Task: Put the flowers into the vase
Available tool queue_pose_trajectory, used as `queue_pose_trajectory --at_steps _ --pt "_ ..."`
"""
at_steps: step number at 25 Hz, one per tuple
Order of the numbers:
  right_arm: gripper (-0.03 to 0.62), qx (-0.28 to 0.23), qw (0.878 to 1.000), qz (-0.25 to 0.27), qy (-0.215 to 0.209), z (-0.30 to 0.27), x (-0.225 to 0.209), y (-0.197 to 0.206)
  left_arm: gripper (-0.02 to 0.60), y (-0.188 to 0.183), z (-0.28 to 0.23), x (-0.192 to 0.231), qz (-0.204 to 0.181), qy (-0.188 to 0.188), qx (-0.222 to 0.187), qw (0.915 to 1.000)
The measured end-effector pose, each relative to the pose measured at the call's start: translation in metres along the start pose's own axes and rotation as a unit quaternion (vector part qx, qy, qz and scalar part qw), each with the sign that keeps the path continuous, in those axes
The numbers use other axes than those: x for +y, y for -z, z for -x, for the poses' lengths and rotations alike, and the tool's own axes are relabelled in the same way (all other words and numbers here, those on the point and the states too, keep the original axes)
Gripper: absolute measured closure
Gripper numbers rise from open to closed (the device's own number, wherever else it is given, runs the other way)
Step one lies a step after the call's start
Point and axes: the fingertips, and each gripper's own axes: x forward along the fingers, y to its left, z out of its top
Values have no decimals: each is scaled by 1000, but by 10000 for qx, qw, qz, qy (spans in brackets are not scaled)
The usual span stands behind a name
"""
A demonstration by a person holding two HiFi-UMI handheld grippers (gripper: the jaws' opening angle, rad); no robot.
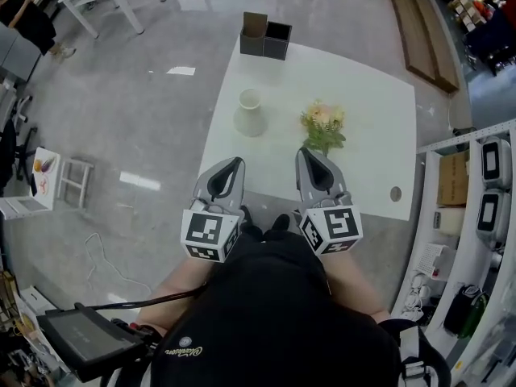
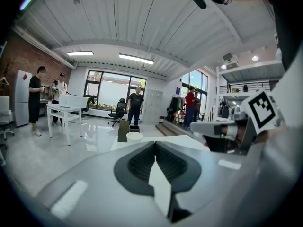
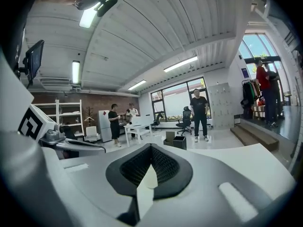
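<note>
Head view first: the left gripper (image 1: pixel 239 161) hangs over the near edge of the white table (image 1: pixel 379 87), ribbed dark pads pressed together, nothing between them. Ahead of it stands the cream vase (image 1: pixel 250 113), smooth, bulbous, narrow-necked. To its right the flowers (image 1: pixel 323 127) sit on the tabletop, pale pink blooms over green leaves, just beyond the right gripper (image 1: pixel 304 153), which is also pinched closed and empty. Only the gripper views show people (image 2: pixel 35 98) standing about the room. The left one catches the vase's rim; neither catches the flowers. Gold print on the dark top (image 1: pixel 274 321) is too small to read.
</note>
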Motion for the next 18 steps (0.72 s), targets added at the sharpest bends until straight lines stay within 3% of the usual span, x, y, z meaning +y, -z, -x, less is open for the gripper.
queue_pose_trajectory --at_steps 6,11,15,18 --pt "594 321 9993 -49 185 -19 -30 10 574 -1 -34 -1 45 162 169 9997" --pt "594 957 9937 -167 552 -20 -65 51 574 11 -53 -12 62 336 434 9985" --pt "589 1758 9784 -294 1047 -19 -109 116 574 28 -64 -15 160 398 653 9969" --pt "503 2453 9616 -390 1171 -20 -136 163 574 33 -72 -18 197 472 738 9960"
